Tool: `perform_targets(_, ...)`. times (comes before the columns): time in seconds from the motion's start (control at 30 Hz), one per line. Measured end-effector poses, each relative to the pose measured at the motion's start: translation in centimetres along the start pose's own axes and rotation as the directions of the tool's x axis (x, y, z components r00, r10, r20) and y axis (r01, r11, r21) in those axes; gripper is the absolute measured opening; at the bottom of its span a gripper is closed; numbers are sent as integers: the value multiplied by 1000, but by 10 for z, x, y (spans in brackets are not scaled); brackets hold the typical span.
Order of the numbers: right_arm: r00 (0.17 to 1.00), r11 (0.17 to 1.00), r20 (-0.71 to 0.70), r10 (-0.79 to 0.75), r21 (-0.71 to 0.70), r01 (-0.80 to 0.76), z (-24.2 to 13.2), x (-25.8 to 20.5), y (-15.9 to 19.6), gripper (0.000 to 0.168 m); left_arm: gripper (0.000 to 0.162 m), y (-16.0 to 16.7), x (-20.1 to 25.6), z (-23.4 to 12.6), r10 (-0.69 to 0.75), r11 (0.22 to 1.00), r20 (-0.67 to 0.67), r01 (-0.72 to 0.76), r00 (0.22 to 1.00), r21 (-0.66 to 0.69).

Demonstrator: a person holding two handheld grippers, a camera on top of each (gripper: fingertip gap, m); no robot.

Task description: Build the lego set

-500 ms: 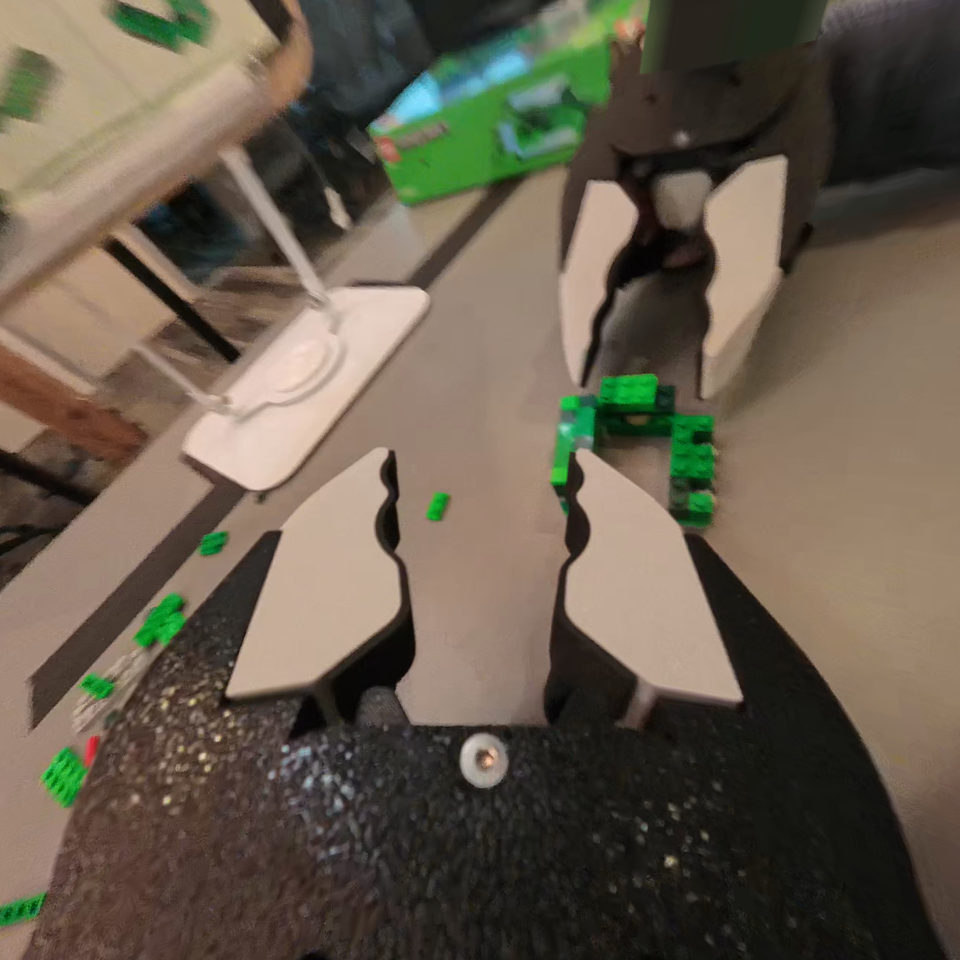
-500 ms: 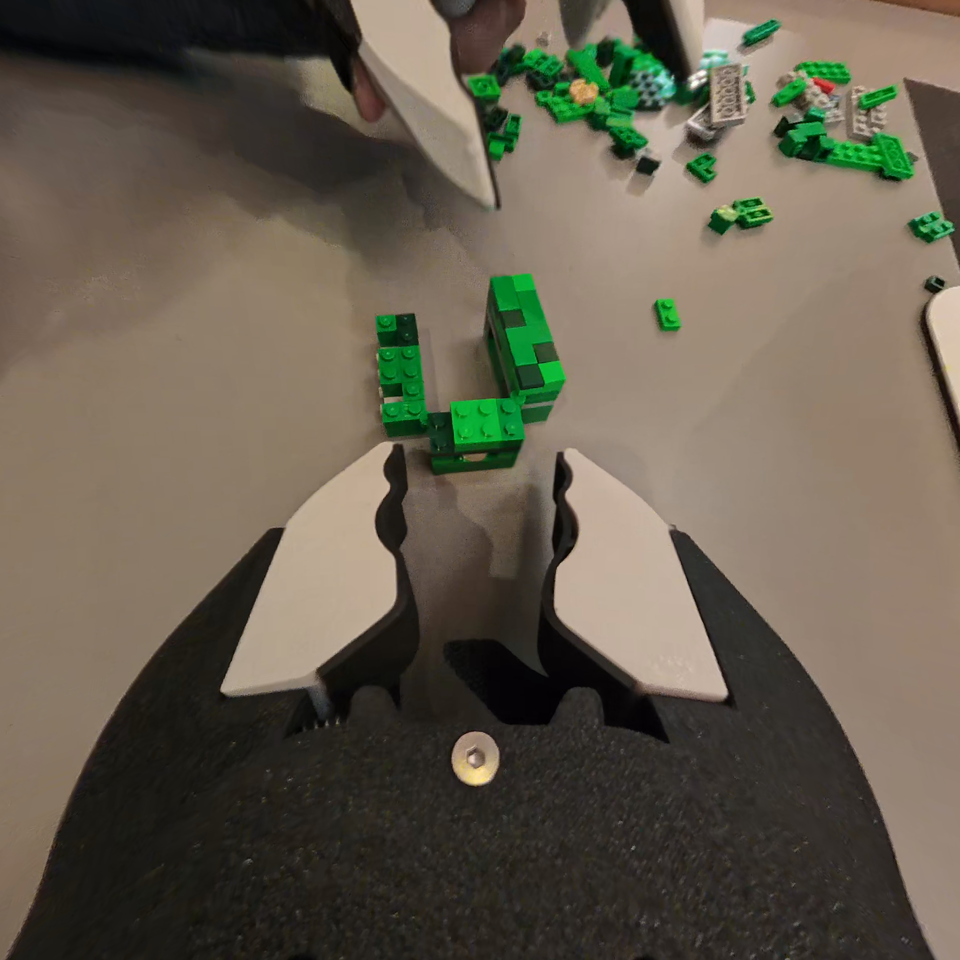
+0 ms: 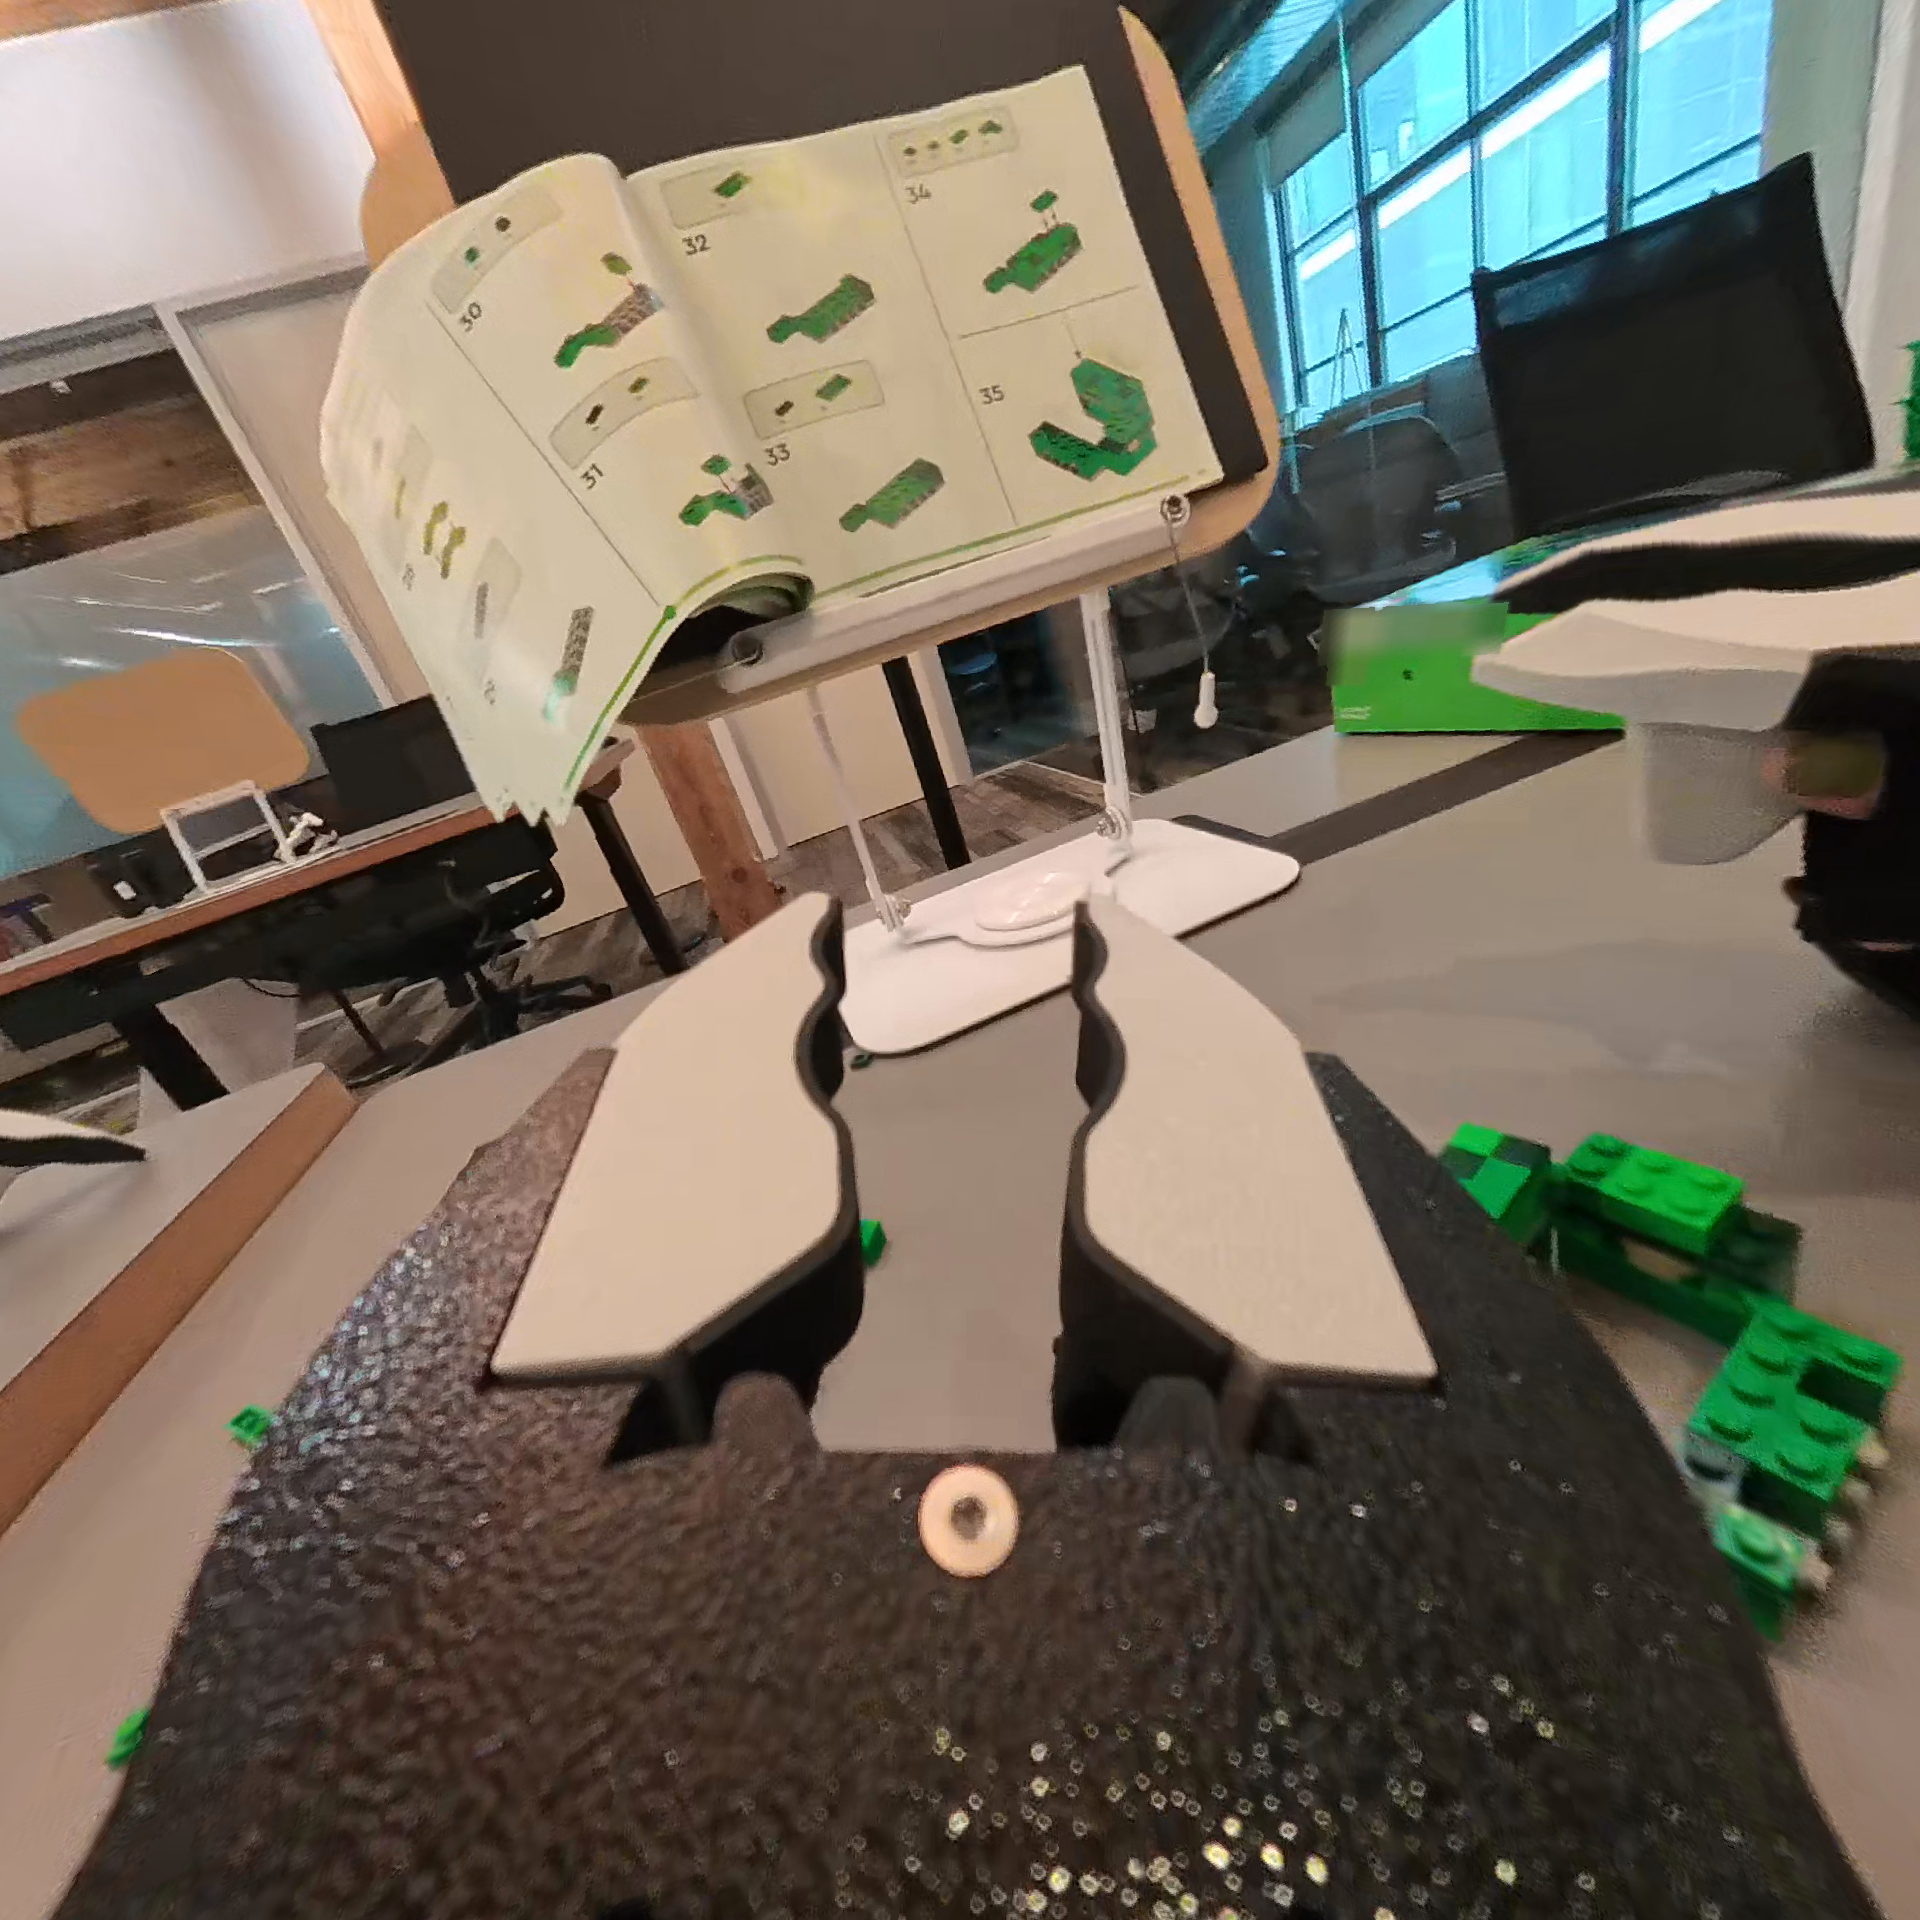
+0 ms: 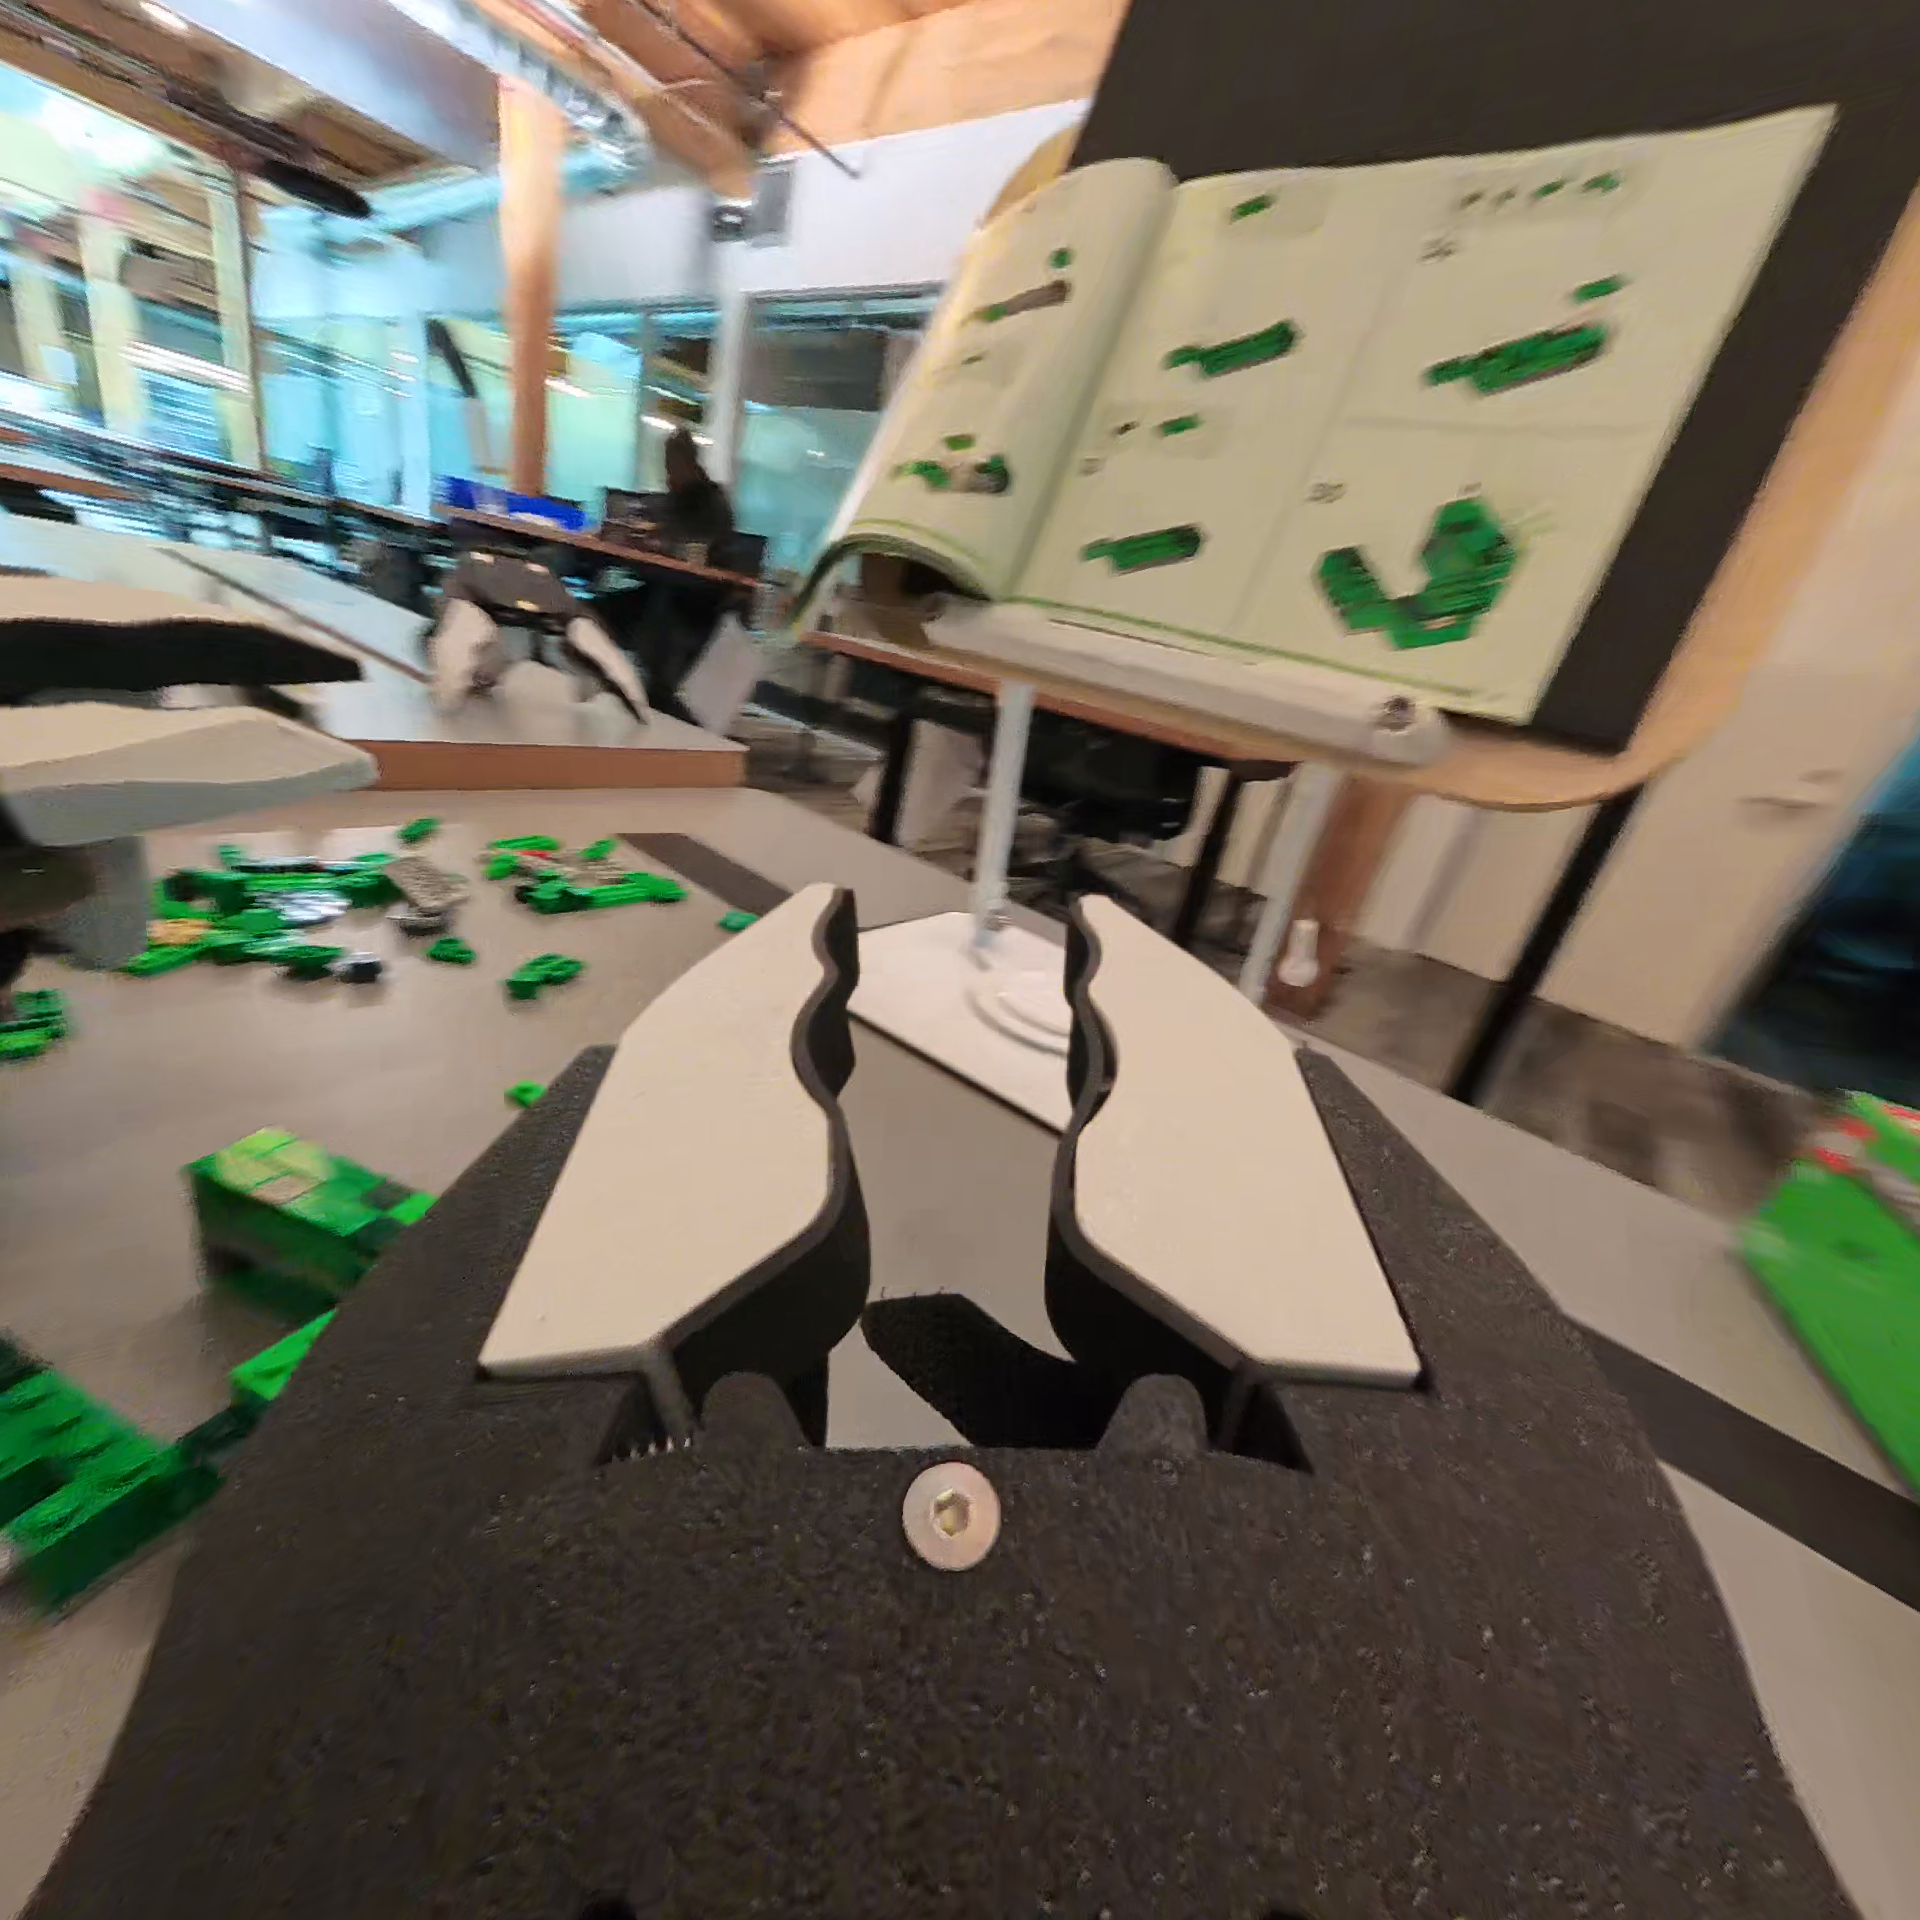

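Now left tool [image 3: 951, 935] level, parted, empty

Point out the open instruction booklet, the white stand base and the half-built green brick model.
Open pale-green instruction booklet [image 3: 831, 343]: left wrist view, right-hand page.
Flat white stand base [image 3: 1195, 883]: left wrist view, bare top surface.
Half-built green brick model [image 3: 1652, 1195]: left wrist view, studded top brick.

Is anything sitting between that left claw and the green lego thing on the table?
Nothing visible. The left gripper is open and empty, and the green lego build lies off to its right, with only bare table between them.
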State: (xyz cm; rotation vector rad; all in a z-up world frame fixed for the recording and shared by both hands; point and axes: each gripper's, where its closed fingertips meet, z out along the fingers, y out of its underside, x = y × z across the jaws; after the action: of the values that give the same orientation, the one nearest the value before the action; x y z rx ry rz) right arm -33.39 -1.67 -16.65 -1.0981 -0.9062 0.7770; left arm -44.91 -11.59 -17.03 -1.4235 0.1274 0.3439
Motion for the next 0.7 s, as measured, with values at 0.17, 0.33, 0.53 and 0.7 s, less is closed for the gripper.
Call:
perform_targets(0.17, 989, 994, -119, -88, -79, 79, 1, 15, 12, 37, 42, 2, 7, 6, -8, 1000, -41, 7, 999, -21)
perform_targets(0.33, 988, 997, -151, -41, -76, 30, -1, 23, 12, 37, 41, 4, 2, 3, -87, 996, -66, 86, 994, -19)
perform_targets(0.53, 983, 990, -170, -65, -134, 43, -1, 24, 18, 32, 37, -2, -6, 6, -116, 993, -48, 117, 992, 4)
perform_targets(0.7, 978, 982, -177, -107, -173, 76, -1, 22, 21, 25, 32, -13, -6, 3, -128, 990, -50, 131, 990, 58)
